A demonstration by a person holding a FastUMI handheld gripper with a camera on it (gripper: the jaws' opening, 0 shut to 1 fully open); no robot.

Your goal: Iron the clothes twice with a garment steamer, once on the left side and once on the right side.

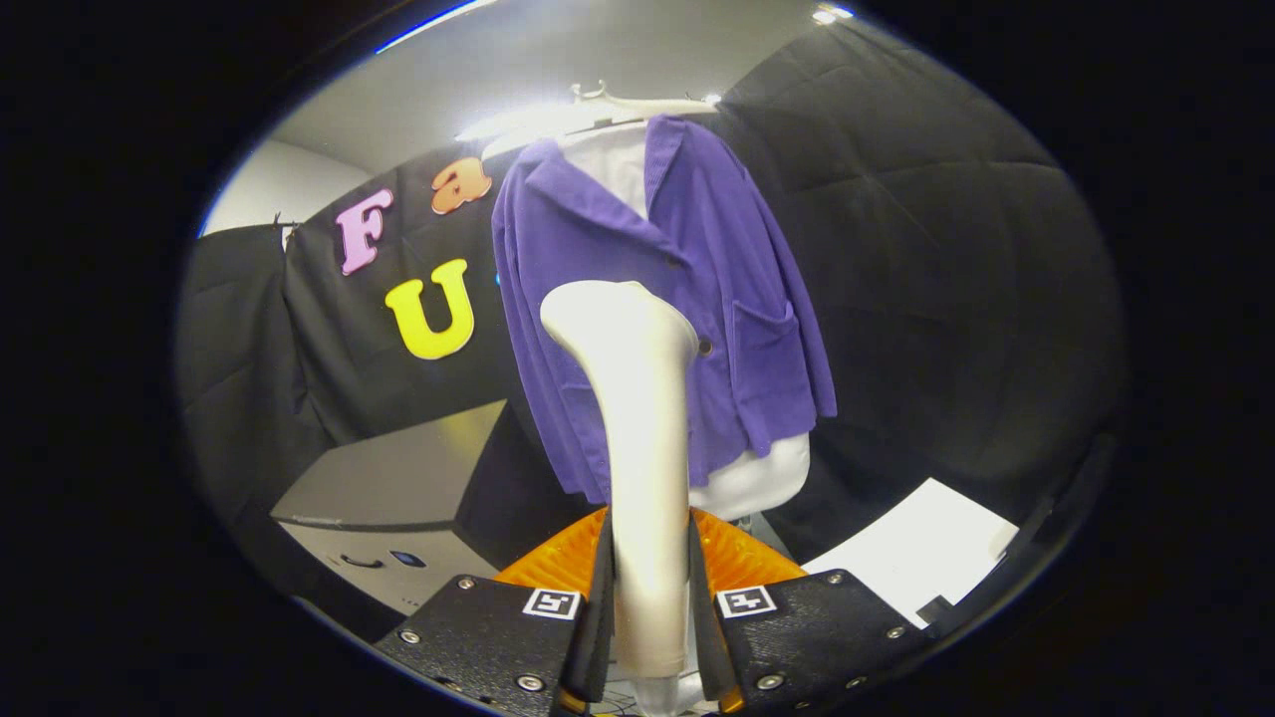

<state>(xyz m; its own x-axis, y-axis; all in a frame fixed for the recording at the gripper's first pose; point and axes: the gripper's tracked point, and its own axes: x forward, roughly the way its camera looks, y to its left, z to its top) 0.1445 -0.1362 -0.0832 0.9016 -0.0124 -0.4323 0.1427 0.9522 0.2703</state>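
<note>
**Purple jacket waiting, steamer held in the tool**

Purple corduroy-like jacket (667,299) hangs on a pale dress form (762,476) beneath a hanger (637,103), far ahead of the tool and in front of the black cloth wall; its collar lies open over a white lining, with a patch pocket on its right front and a button near the middle.

The tool (649,597) is closed narrowly on the cream handle of the garment steamer (637,438), both fingers pressing its sides low down; the steamer rises upright between the fingers, its broad head level with the jacket's middle, seemingly short of the cloth, though contact cannot be judged from here.

To the near left stands a grey box-like unit (398,498); to the near right lies a white sheet (916,553); something orange and ribbed (737,558) sits just beyond the fingers.

Judgement: the steamer looks smooth, rigid and fairly light, so it could twist in the grip; the low, narrow handle is the sensible hold; the jacket is soft and will swing or fold if pushed, so passes should be gentle.
</note>
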